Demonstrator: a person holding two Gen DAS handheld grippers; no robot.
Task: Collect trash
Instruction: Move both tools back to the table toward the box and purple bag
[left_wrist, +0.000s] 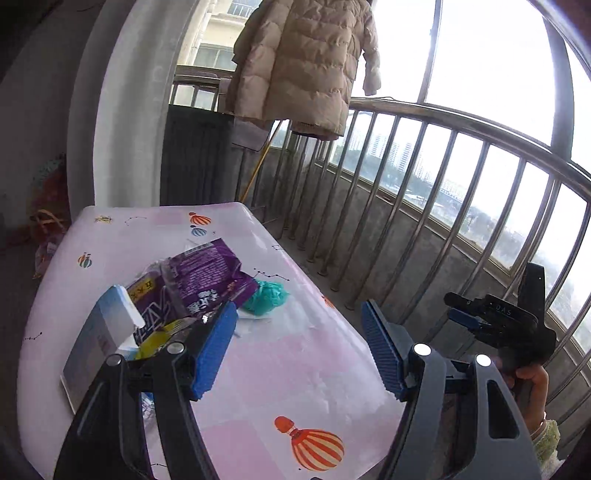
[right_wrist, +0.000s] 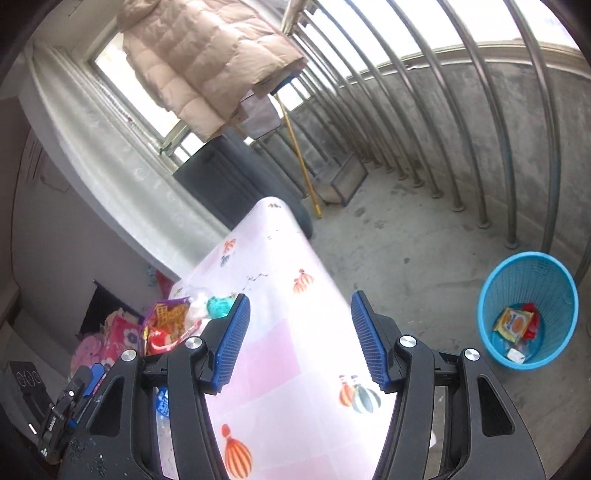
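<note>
A home balcony: steel railing (left_wrist: 424, 177) over a city view, a puffer coat (left_wrist: 303, 62) hung up.

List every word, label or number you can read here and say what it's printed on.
"DAS": on the black body of the right tongs, faint.
Purple snack bag: white Chinese print, too blurred to read.
White box: no legible text.
Yellow packet in the blue wastebasket: print too small to read.

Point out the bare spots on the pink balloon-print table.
The near and right part of the pink balloon-print table is bare, from the teal crumpled wad down to the big printed balloon at the near edge. The far end is also free. The left side is crowded: purple snack bag, white box.
</note>
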